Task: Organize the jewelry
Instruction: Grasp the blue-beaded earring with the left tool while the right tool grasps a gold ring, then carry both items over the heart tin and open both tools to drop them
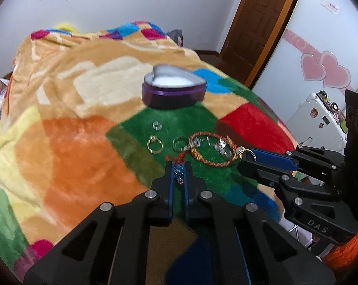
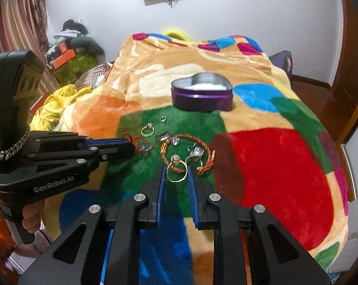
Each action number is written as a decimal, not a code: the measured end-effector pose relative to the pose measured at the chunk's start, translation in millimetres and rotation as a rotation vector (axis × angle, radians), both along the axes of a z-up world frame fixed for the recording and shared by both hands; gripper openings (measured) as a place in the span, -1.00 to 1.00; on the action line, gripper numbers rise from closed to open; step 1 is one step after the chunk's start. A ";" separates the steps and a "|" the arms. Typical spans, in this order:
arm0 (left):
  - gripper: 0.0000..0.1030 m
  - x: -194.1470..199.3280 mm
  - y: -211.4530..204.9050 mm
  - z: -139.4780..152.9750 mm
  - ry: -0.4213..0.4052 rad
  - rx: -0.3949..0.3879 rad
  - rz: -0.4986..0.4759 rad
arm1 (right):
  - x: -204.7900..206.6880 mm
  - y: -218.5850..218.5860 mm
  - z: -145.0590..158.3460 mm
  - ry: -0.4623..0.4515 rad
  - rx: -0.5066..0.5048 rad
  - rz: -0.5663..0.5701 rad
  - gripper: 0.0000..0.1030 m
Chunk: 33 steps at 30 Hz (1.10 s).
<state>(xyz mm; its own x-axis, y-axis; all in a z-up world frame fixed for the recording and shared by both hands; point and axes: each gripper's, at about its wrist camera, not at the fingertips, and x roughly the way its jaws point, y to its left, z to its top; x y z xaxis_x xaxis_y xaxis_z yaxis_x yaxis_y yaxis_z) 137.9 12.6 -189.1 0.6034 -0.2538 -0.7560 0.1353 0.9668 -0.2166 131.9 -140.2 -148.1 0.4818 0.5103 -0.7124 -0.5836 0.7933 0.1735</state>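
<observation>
A purple heart-shaped tin (image 1: 173, 89) with white padding stands open on the blanket; it also shows in the right wrist view (image 2: 202, 93). Before it lie a clear ring (image 1: 157, 125), a gold ring (image 1: 155, 144), a silver ring (image 1: 180, 144) and an orange braided bracelet (image 1: 211, 152) around more silver rings. My left gripper (image 1: 179, 166) is shut on a red string with blue beads (image 1: 179, 174). My right gripper (image 2: 177, 169) is shut on a gold hoop ring (image 2: 176, 169), seen from the side in the left wrist view (image 1: 246, 153).
The jewelry lies on a green patch of a multicoloured plush blanket (image 2: 273, 161) over a bed. A brown door (image 1: 257, 16) and a white cabinet with pink hearts (image 1: 326, 71) stand at the right. Clothes and boxes (image 2: 67, 54) pile up at the left.
</observation>
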 end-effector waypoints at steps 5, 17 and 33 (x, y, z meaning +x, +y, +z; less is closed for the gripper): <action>-0.89 -1.0 3.8 25.1 -0.074 0.016 0.005 | 4.2 -3.8 15.6 -0.044 0.018 -0.026 -0.67; -0.89 12.1 5.3 82.1 -0.253 0.044 0.009 | 21.0 -4.8 51.5 -0.163 0.070 -0.073 -0.67; -0.89 62.6 7.5 97.4 -0.308 0.044 -0.009 | 65.7 3.1 58.7 -0.215 0.093 -0.101 -0.67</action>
<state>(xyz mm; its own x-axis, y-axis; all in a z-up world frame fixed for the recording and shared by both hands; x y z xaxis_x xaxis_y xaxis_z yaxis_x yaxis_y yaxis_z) 200.5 20.1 -91.7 0.8033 -0.2315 -0.5487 0.1970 0.9728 -0.1220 197.6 -137.1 -89.4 0.6690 0.5104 -0.5404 -0.5337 0.8358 0.1287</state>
